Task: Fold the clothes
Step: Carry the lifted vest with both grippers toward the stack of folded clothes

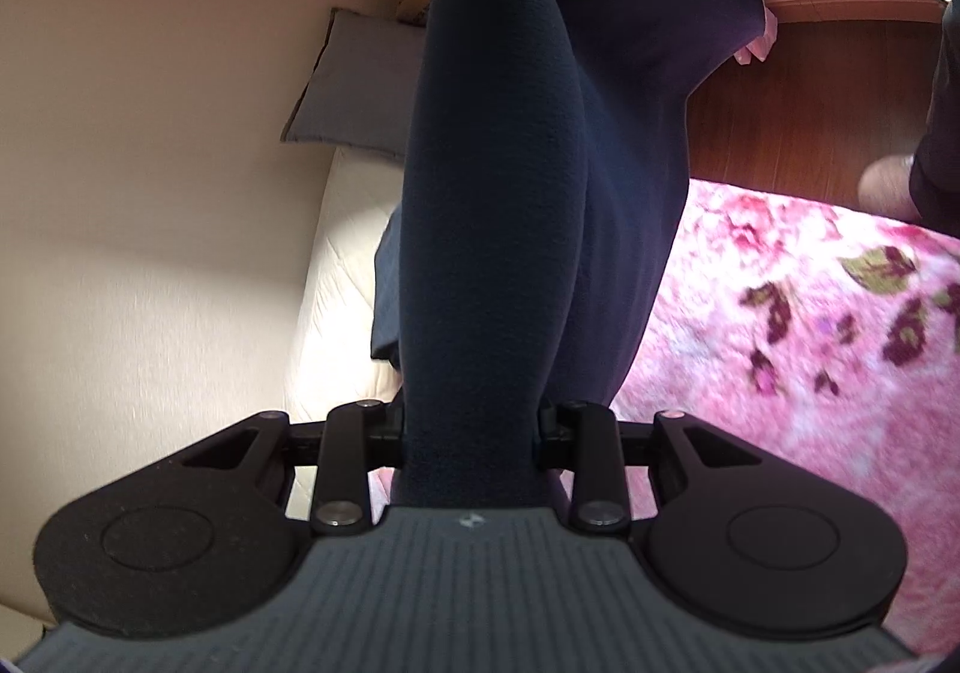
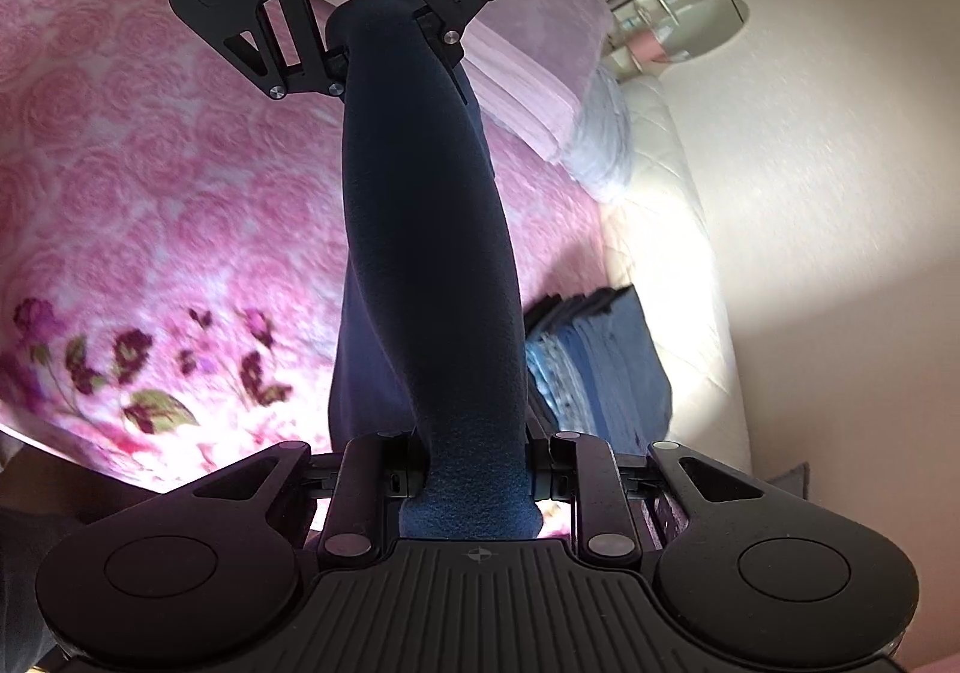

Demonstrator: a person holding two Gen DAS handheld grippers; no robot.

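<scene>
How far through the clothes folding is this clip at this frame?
Done: a stack of folded blue clothes already lies at the edge of the pink floral blanket. In hand: a dark navy garment is held off the bed, stretched between the left tool and the right tool, both shut on it. Left: this garment is not yet laid down or folded. Whether more clothes wait cannot be told.

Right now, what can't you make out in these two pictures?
- Garment type: the navy cloth stretches bunched between both grippers, shape hidden, both views.
- Folded blue stack: partly behind the cloth, right view.
- Round shelf items: too small, blurred.
- Person: cut off by the left view's edge.
</scene>
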